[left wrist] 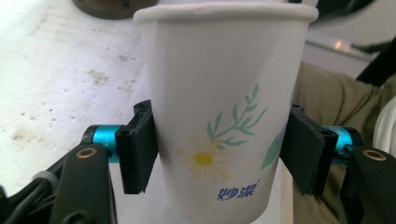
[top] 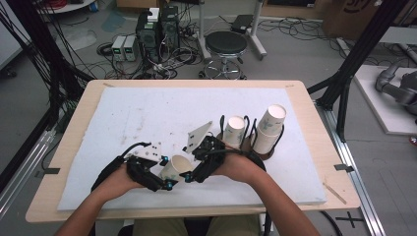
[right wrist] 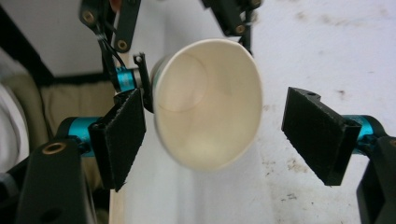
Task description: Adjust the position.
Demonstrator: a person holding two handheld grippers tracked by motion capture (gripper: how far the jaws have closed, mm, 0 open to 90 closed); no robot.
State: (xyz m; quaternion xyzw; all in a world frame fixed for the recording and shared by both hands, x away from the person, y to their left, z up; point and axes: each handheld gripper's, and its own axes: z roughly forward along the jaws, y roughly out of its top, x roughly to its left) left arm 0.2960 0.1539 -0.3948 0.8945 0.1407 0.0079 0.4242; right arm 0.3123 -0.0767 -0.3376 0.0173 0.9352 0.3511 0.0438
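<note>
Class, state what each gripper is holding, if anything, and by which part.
The left gripper clamps the paper cup by its side wall, mid-height. The right gripper holds nothing; its jaws stand open around the cup's rim.

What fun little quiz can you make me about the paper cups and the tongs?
1. True or false: the left tongs are squeezing a flowered paper cup.
2. Which tongs are open? A) left B) right
3. How many more cups stand in the wire holder on the table's right side? Fill in: at least ___.

Key: 1 true. 2 B, its pads stand apart beside the cup's rim. 3 two, one single cup and a taller stack.
</note>
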